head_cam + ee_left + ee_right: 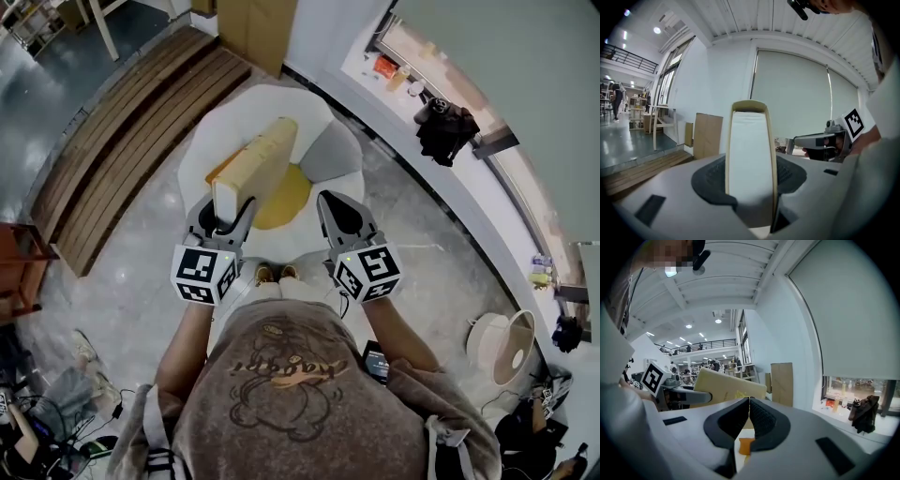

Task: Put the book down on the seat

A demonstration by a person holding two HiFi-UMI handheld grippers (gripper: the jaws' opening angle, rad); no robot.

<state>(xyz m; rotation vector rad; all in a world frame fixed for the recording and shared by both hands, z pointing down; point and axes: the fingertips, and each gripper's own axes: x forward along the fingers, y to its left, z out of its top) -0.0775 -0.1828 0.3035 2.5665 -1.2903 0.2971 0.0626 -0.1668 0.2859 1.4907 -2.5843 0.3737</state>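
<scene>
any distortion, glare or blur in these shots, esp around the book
Head view: fisheye curves the wooden planks, yet the book and the white seat are sharp, evenly lit. Left gripper view: dark round vignette; the book's pages, very close, look soft. Right gripper view: same vignette, small glare from ceiling lights.

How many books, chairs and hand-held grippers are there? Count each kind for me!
book: 1
white chair: 1
hand-held grippers: 2, the left hand-held gripper and the right hand-held gripper
Total: 4
</scene>
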